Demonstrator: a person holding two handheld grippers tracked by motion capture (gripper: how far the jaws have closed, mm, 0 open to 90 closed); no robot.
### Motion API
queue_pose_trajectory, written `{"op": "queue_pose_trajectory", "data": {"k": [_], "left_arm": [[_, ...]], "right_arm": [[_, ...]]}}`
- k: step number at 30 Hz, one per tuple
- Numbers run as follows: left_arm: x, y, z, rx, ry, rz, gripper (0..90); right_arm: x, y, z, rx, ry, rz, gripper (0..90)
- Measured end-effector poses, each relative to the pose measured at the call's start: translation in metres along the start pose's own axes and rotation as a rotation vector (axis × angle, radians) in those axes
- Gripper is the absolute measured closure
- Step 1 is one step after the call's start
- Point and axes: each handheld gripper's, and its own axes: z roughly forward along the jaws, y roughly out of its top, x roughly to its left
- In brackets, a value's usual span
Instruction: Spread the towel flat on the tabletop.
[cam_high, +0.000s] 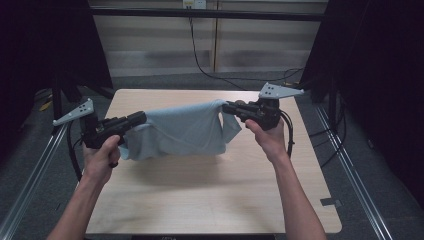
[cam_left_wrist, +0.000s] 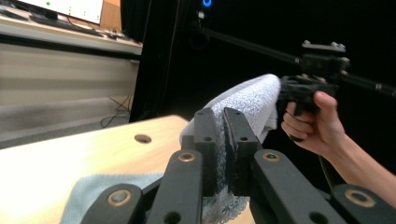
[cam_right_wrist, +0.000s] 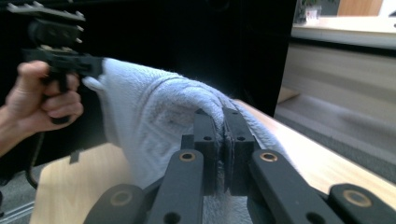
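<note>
While the pale grey towel (cam_high: 180, 131) hung stretched between the two grippers, it was clear of the wooden worktop (cam_high: 210, 200), sagging in the middle and casting a soft shadow on the boards below it. At the left of the high view, the left gripper (cam_high: 141, 118) pointed inward toward the centre, its fingers (cam_left_wrist: 204, 140) pressed together on one end of the cloth; the left gripper view showed the terry fabric pinched in the narrow slit between the two black fingers, with more of it bunched below them and a flap lying on the worktop (cam_left_wrist: 70, 158) at the lower left. Opposite it, the right gripper (cam_high: 226, 108) faced back toward the left one, and its fingers (cam_right_wrist: 238, 140) were likewise clamped shut on the other end of the towel (cam_right_wrist: 154, 112), which humped up over their tips in the right gripper view. A loose corner of the towel dangled just under the right gripper. Each hand (cam_high: 102, 155) gripped its tool by the handle, the right hand (cam_high: 270, 137) a little farther from the person than the left, so the towel's upper edge ran slightly slantwise across the worktop
</note>
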Motion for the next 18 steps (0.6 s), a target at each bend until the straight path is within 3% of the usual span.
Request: {"op": "queue_pose_trajectory", "data": {"k": [2, 4, 7, 8, 10, 11, 12, 13, 14, 15, 18], "left_arm": [[0.004, -0.006, -0.001, 0.021, 0.029, 0.0, 84.8], [0.009, -0.019, -0.003, 0.048, 0.017, -0.032, 84.6], [0.015, -0.044, -0.011, 0.102, 0.003, -0.061, 84.0], [0.015, -0.044, -0.011, 0.102, 0.003, -0.061, 83.7], [0.024, -0.075, -0.013, 0.185, 0.033, -0.102, 83.4], [0.027, -0.089, -0.011, 0.229, 0.055, -0.107, 82.8], [0.027, -0.089, -0.011, 0.229, 0.055, -0.107, 82.4], [0.033, -0.105, -0.008, 0.263, 0.069, -0.131, 82.0], [0.033, -0.105, -0.008, 0.263, 0.069, -0.131, 81.3], [0.038, -0.115, -0.003, 0.317, 0.085, -0.151, 78.9], [0.039, -0.117, -0.001, 0.334, 0.085, -0.145, 66.5]], "right_arm": [[0.003, 0.001, 0.0, 0.025, 0.015, 0.001, 85.1], [0.006, -0.011, 0.003, 0.077, 0.033, 0.017, 85.0], [0.012, -0.04, 0.008, 0.203, 0.085, 0.038, 84.4], [0.014, -0.051, 0.01, 0.248, 0.087, 0.039, 83.8], [0.015, -0.075, 0.012, 0.307, 0.093, 0.063, 82.6], [0.014, -0.086, 0.013, 0.325, 0.089, 0.074, 82.1], [0.012, -0.099, 0.014, 0.334, 0.091, 0.099, 80.8], [0.01, -0.11, 0.016, 0.351, 0.086, 0.116, 80.8], [0.01, -0.11, 0.016, 0.351, 0.086, 0.116, 80.8], [0.008, -0.126, 0.021, 0.387, 0.076, 0.135, 80.1], [0.007, -0.14, 0.026, 0.417, 0.081, 0.156, 80.3]]}}
